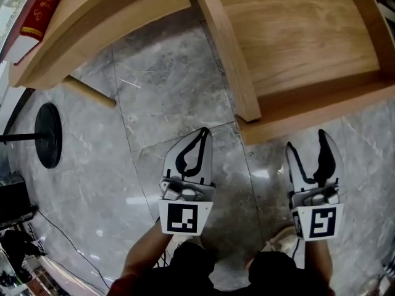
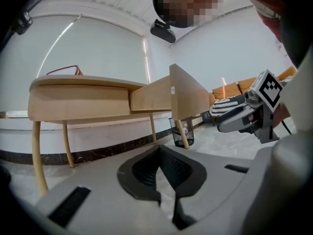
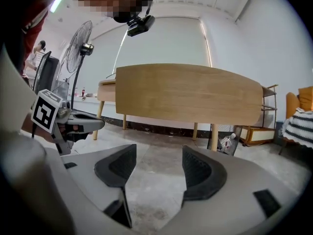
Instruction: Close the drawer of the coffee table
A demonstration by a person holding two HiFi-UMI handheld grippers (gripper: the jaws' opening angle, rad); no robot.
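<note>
Closest to me are my two tongs, side by side and low over the floor (image 1: 179,103), which is grey stone. My left tongs (image 1: 200,135) have their jaws pressed together at the tips, with nothing in them. My right tongs (image 1: 310,153) have their jaws wide apart, and only floor shows in the gap. Neither one touches anything. Off to the left, a round black stand base (image 1: 48,134) sits on the floor. Just past the right tongs is the drawer (image 1: 296,42) of the coffee table (image 1: 105,17). It is pulled far out, and its wide wooden front faces the right tongs, near but apart. The left tongs point at the floor beside the drawer's side wall. Farther back, a red book (image 1: 43,5) lies on the table top, near its left edge.
</note>
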